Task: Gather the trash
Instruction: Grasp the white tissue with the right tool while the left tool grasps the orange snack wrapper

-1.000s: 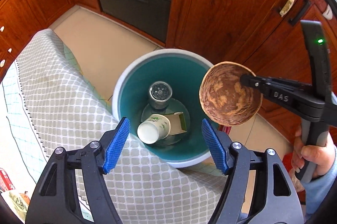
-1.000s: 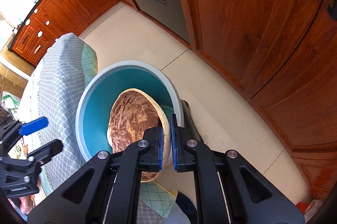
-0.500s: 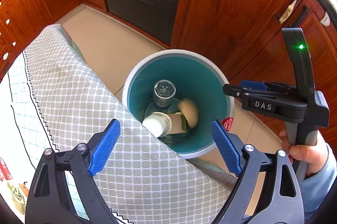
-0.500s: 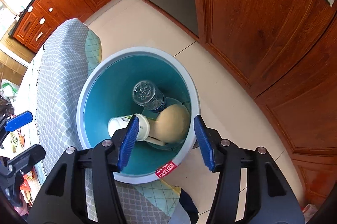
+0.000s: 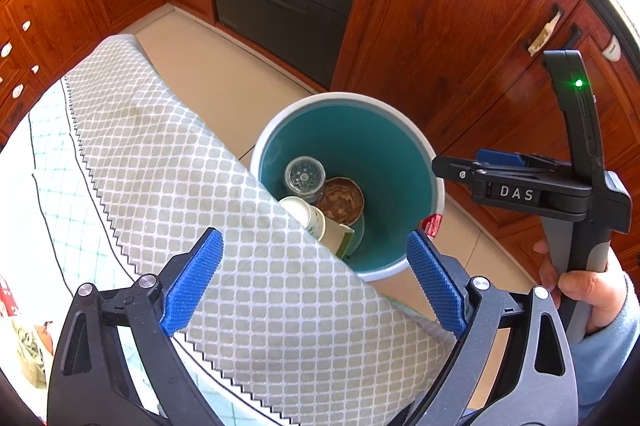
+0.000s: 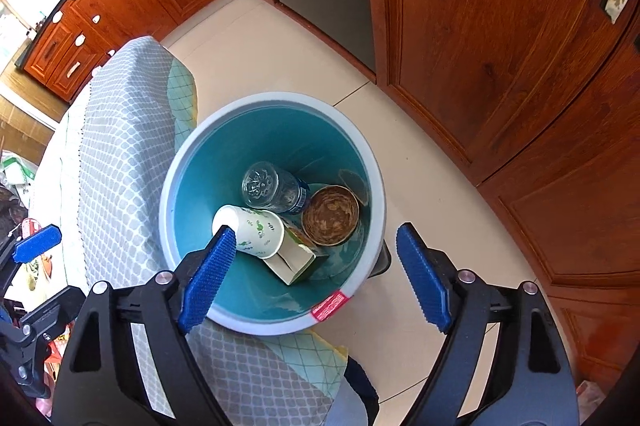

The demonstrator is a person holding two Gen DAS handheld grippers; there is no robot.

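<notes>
Both pairs of tongs, the right gripper (image 6: pixel 310 276) and left gripper (image 5: pixel 314 284), were opening with nothing between them above the teal bin (image 6: pixel 200 162), where the brown bowl (image 6: pixel 330 215) lay directly below, nearer the right hand.

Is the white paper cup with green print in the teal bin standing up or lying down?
Lying down: the white paper cup with green print rests on its side in the teal bin, mouth toward the small carton.

Bright daylight, blown-out glare at upper corners, strong fisheye edge bending.
</notes>
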